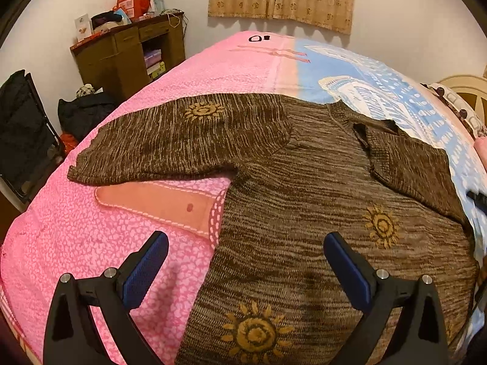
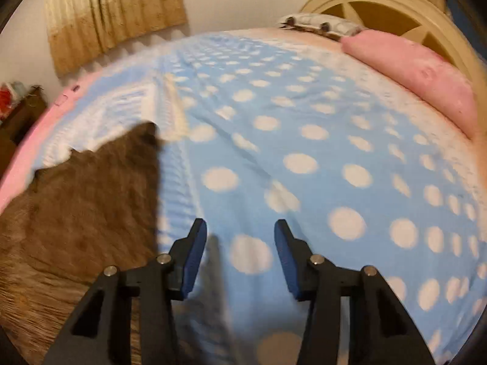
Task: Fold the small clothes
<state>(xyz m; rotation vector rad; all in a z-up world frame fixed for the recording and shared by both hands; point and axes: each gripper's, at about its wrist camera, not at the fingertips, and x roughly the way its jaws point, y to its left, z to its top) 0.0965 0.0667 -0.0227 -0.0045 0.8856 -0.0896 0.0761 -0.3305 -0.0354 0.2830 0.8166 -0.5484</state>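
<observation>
A brown knitted sweater (image 1: pixel 304 182) with yellow sun prints lies flat on the bed. Its left sleeve (image 1: pixel 170 140) stretches out to the left; its right sleeve (image 1: pixel 411 164) is folded in over the body. My left gripper (image 1: pixel 245 243) is open and empty, held above the sweater's lower left edge. In the right wrist view the sweater (image 2: pixel 85 200) shows blurred at the left. My right gripper (image 2: pixel 240 231) is open and empty, over the blue dotted blanket (image 2: pixel 304 158) just right of the sweater.
The bed carries a pink blanket (image 1: pixel 91 243) on the left and the blue one on the right. A pink pillow (image 2: pixel 426 76) and cream headboard (image 2: pixel 395 6) lie at the far right. A brown cabinet (image 1: pixel 127 57) and black bags (image 1: pixel 82 112) stand beside the bed.
</observation>
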